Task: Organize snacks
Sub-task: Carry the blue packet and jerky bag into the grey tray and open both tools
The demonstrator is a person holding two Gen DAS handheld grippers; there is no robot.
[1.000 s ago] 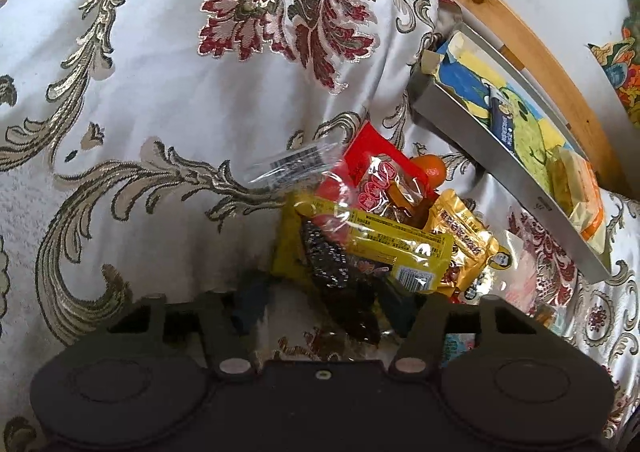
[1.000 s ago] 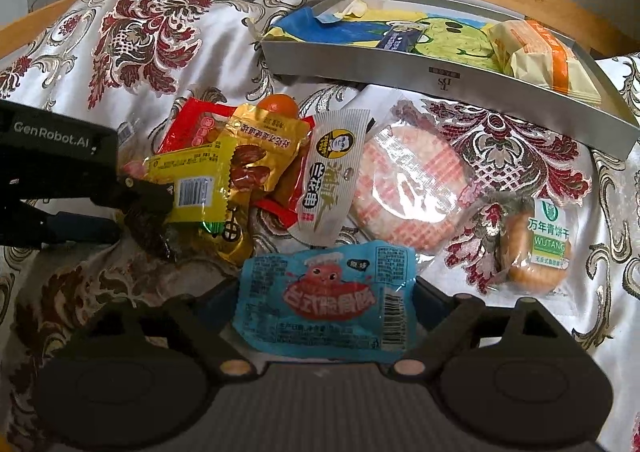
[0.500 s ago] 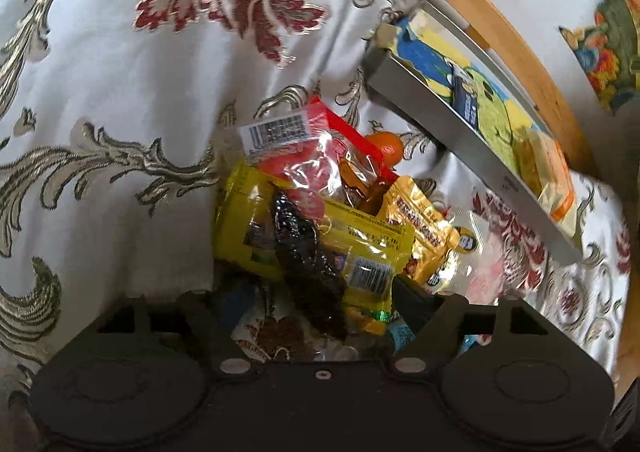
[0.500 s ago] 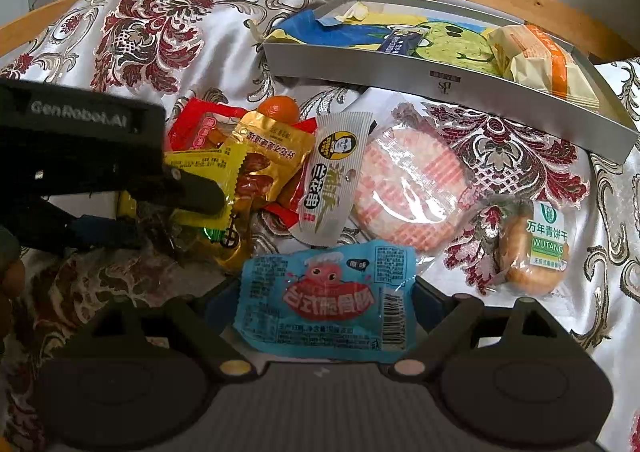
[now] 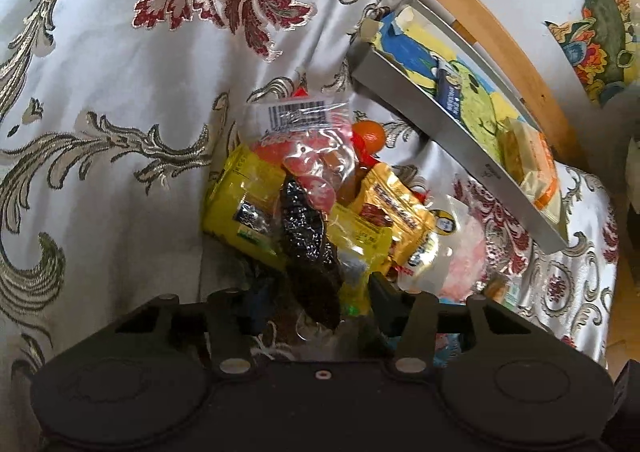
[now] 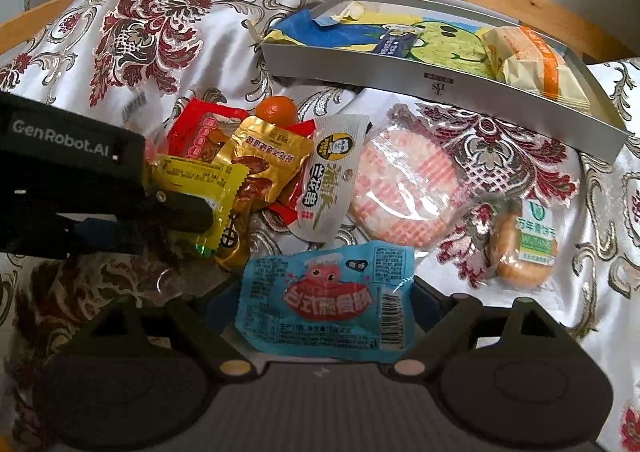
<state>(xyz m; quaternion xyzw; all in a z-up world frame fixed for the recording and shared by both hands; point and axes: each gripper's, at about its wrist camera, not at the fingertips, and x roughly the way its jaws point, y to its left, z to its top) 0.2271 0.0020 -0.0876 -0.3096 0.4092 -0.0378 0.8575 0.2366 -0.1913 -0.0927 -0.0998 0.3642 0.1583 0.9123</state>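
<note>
The left tongs (image 5: 312,292) are closed on a clear packet of dark dried fruit (image 5: 308,248), apparently with a yellow packet (image 5: 248,208) pinched alongside. The right tongs (image 6: 320,300) are held wide around a blue packet (image 6: 326,292), without visible contact. Beyond, a gold pouch (image 6: 264,156), a white sachet (image 6: 328,180), a round pink cracker pack (image 6: 404,188) and a small biscuit (image 6: 524,248) are spread on the patterned cloth (image 6: 152,36). At the far right, a grey tray (image 6: 440,80) is seen holding an orange-striped packet (image 6: 532,60).
</note>
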